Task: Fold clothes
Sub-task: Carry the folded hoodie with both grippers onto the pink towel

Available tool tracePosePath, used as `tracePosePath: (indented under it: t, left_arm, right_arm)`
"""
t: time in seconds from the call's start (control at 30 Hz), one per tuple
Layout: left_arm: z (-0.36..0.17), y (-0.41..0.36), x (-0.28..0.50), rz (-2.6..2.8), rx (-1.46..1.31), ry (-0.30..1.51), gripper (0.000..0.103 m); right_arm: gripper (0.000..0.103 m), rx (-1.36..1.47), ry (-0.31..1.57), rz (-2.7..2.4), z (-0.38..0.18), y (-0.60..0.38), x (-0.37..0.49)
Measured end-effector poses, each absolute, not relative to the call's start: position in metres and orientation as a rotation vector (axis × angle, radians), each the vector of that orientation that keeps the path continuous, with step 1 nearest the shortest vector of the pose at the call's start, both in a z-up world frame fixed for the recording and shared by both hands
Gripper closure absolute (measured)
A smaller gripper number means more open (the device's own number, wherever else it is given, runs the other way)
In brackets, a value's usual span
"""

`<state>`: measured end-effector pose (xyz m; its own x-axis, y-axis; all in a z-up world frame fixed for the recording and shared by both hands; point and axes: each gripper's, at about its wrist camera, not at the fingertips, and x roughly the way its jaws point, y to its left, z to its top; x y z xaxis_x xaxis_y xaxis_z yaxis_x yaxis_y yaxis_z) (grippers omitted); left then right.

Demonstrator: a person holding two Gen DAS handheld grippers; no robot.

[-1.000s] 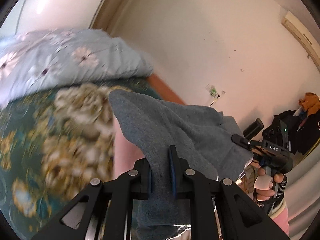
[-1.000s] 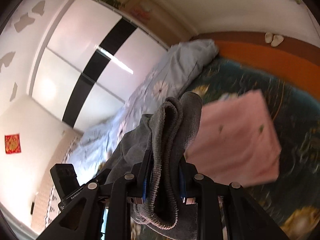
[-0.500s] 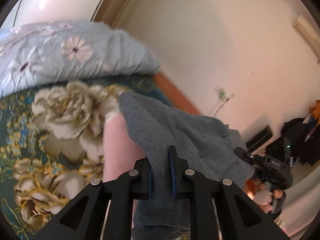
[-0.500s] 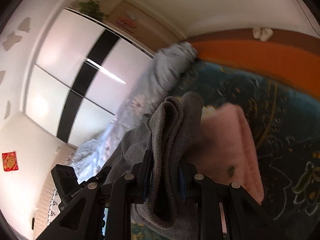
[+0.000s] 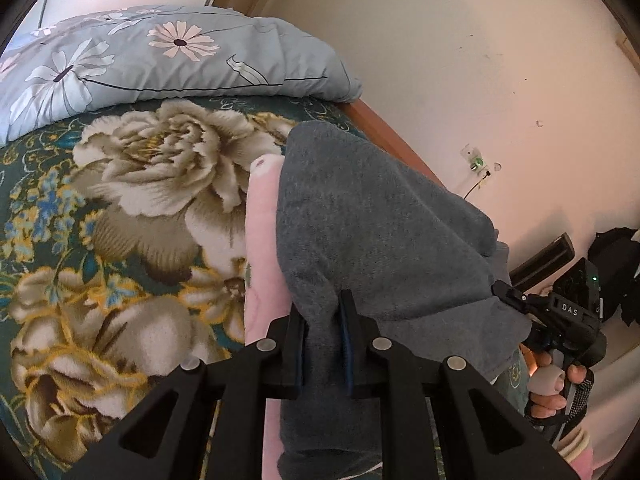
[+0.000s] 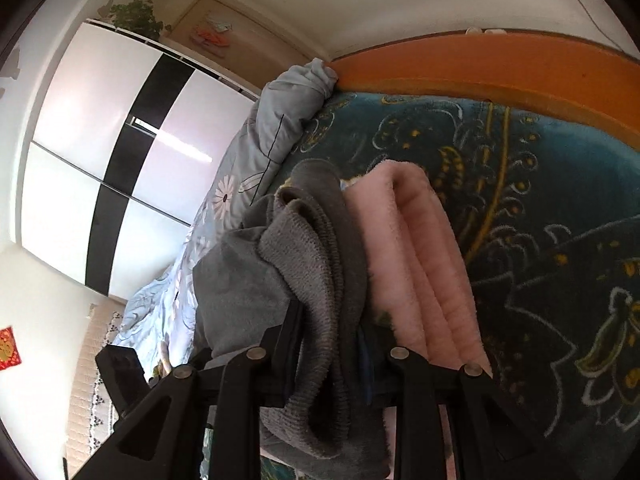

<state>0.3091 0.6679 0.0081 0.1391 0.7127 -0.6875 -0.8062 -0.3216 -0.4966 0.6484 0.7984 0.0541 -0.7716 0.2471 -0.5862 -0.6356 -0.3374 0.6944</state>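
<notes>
A folded grey garment (image 5: 372, 216) hangs between both grippers over a folded pink garment (image 5: 262, 248) that lies on the bed. My left gripper (image 5: 324, 344) is shut on the grey garment's near edge. In the right wrist view my right gripper (image 6: 330, 348) is shut on a bunched, ribbed edge of the grey garment (image 6: 316, 248), with the pink garment (image 6: 416, 248) right beside it in stacked folds. The right gripper (image 5: 516, 300), with a hand on its handle, also shows at the lower right of the left wrist view.
The bed has a dark green blanket with large flowers (image 5: 120, 208). A light blue floral duvet (image 5: 160, 56) lies bunched along its far side. An orange wooden bed frame (image 6: 480, 64) borders the blanket. A white and black wardrobe (image 6: 120, 140) stands behind.
Both grippers have carried the grey garment forward and down toward the pink garment. The pink garment now sits close under and beside the grey one.
</notes>
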Motion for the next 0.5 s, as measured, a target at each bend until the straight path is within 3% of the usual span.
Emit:
tracePosePath:
  t: [0.27,0.37,0.5]
  left_arm:
    - [0.045,0.647,0.310,1.573,-1.051,0.109,0.084]
    - [0.059,0.643,0.328,1.513,-0.995,0.118,0.084]
    - [0.048,0.650,0.357,1.430,-0.971,0.219,0.083]
  right_arm:
    - [0.072,-0.479,1.141,2.117,0.108,0.782,0.655]
    - [0.072,-0.528,0.987,2.196,0.131,0.769,0.631]
    - [0.072,-0.651,0.916,2.220,0.127,0.767,0.592]
